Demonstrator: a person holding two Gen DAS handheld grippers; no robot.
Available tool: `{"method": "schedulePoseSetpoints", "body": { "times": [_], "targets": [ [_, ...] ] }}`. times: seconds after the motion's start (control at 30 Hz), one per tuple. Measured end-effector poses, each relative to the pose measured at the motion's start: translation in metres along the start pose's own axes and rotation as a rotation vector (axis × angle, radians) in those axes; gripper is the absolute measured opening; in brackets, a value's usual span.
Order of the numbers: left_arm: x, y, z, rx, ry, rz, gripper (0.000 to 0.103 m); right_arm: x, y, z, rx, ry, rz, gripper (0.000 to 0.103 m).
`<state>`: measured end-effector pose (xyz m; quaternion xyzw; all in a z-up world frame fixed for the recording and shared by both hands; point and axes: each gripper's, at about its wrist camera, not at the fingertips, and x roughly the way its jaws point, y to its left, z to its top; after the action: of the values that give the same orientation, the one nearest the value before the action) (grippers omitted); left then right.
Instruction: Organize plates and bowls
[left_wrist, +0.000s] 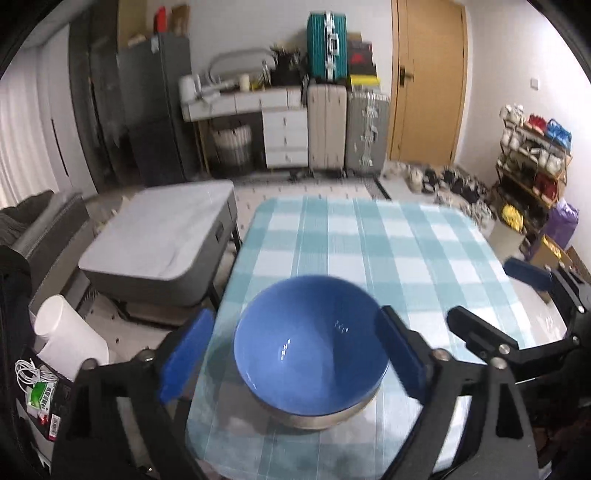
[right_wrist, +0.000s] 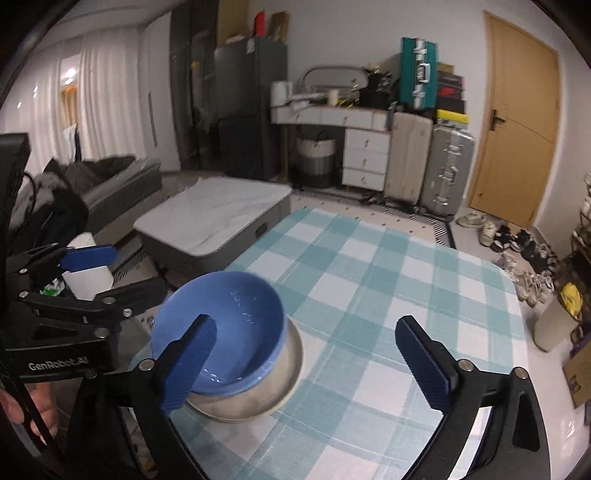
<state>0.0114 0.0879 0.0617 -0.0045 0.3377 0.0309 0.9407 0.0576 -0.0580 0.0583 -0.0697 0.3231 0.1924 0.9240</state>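
Left wrist view: the left gripper (left_wrist: 291, 354) has its jaws spread wide, with one blue pad at 8 o'clock and the other at 4 o'clock of the frame. Neither pad presses on anything. Between them in the picture, but lower down on the table (left_wrist: 369, 240), sits the blue bowl (left_wrist: 310, 350). It is nested upright in a grey bowl (left_wrist: 321, 419), of which only the lower rim shows at 6 o'clock under the blue one. Both stand near the table's close edge on a teal-and-white checked cloth. The rest of the cloth, out toward 12 o'clock, is bare. At 3 o'clock the right gripper (left_wrist: 491, 295) comes in from the side, its jaws also wide apart and holding nothing. Off the table at 9 o'clock stands a low grey bench (left_wrist: 166, 236). A white bin (left_wrist: 70, 332) stands at 8 o'clock.

Right wrist view: the right gripper (right_wrist: 306, 365) is spread wide, with pads at 7 and 4 o'clock and only checked cloth between them. It holds nothing. The blue bowl (right_wrist: 236, 321) lies at 8 o'clock, partly behind the left-hand pad, and sits slightly tilted inside the grey bowl (right_wrist: 266, 391). Whether that pad touches the bowl cannot be told. The stack is close to the table's (right_wrist: 406, 295) left edge. At 9 o'clock the left gripper (right_wrist: 107, 273) shows beyond the bowls, open and empty. A hand (right_wrist: 33, 410) is partly visible at 8 o'clock in the corner.
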Motion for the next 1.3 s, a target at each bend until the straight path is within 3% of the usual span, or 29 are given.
{"method": "schedulePoseSetpoints", "body": {
  "times": [0.1,0.23,0.43,0.53,0.63,0.9,1.03,1.3],
  "targets": [
    [-0.014,-0.004,-0.006,-0.011,-0.101,0.033,0.103,-0.013,-0.011,-0.012,0.055,-0.029,-0.012,0.101],
    [-0.023,-0.013,-0.02,-0.011,-0.21,0.06,0.103,-0.021,-0.014,-0.028,0.074,-0.059,-0.058,0.102],
    [-0.014,-0.015,-0.034,-0.062,-0.141,0.019,0.103,-0.023,-0.021,-0.048,0.137,-0.043,-0.071,0.102],
    [-0.014,-0.011,-0.044,-0.106,-0.158,0.061,0.103,-0.028,-0.024,-0.057,0.14,-0.053,-0.104,0.102],
    [-0.016,-0.016,-0.054,-0.084,-0.168,0.105,0.103,-0.03,-0.026,-0.066,0.149,-0.043,-0.126,0.102],
    [-0.014,-0.025,-0.067,-0.057,-0.142,0.063,0.103,-0.027,-0.026,-0.089,0.169,-0.001,-0.128,0.102],
    [-0.009,-0.026,-0.071,-0.055,-0.133,0.081,0.103,-0.028,-0.027,-0.096,0.168,0.009,-0.14,0.102],
    [-0.009,-0.035,-0.079,-0.022,-0.098,0.026,0.103,-0.04,-0.033,-0.104,0.185,-0.015,-0.173,0.102]
  ]
}}
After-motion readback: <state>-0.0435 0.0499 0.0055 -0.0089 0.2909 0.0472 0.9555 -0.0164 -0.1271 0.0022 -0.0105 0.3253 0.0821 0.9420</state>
